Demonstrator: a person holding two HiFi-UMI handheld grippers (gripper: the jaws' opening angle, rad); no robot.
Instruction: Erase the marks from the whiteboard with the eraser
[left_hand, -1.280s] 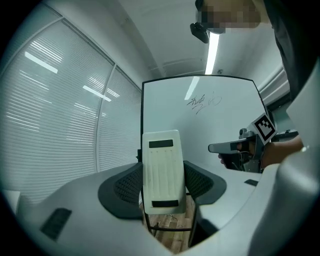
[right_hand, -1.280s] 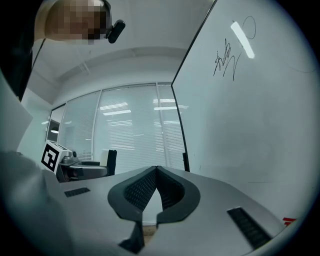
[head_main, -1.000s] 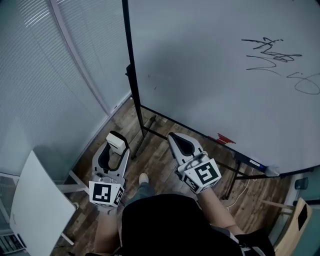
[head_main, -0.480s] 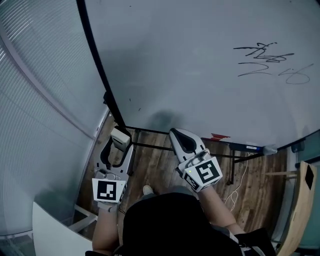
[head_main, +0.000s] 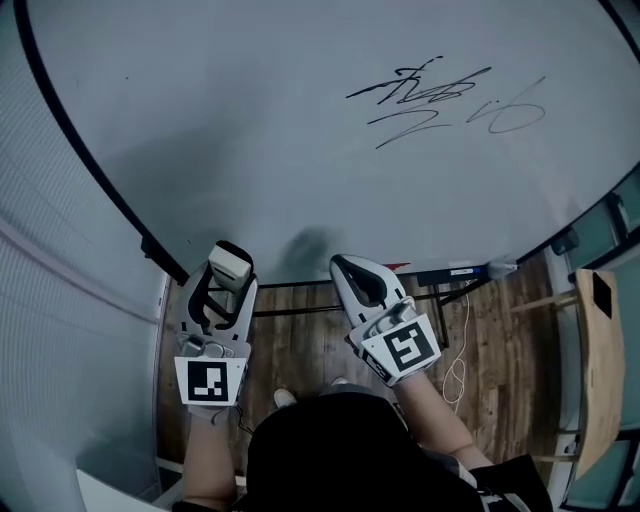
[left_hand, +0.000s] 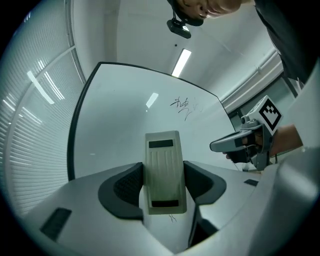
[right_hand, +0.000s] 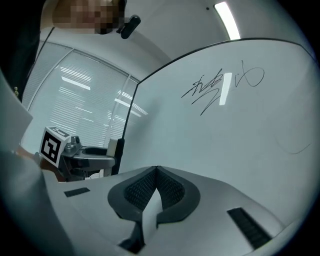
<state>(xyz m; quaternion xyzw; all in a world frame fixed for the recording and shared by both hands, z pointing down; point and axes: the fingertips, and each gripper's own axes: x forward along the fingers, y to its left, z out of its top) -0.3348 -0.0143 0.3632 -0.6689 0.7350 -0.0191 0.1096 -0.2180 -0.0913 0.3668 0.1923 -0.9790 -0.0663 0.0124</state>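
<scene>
Your left gripper (head_main: 226, 272) clamps the eraser (left_hand: 163, 172), poised to wipe the marks (head_main: 430, 95) higher on the whiteboard (head_main: 250, 130), while your right gripper (head_main: 357, 277) hangs closed and empty

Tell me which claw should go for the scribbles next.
Left. The left claw is clamped on the eraser; the right claw is shut and empty, though the marks sit toward its side of the whiteboard.
</scene>
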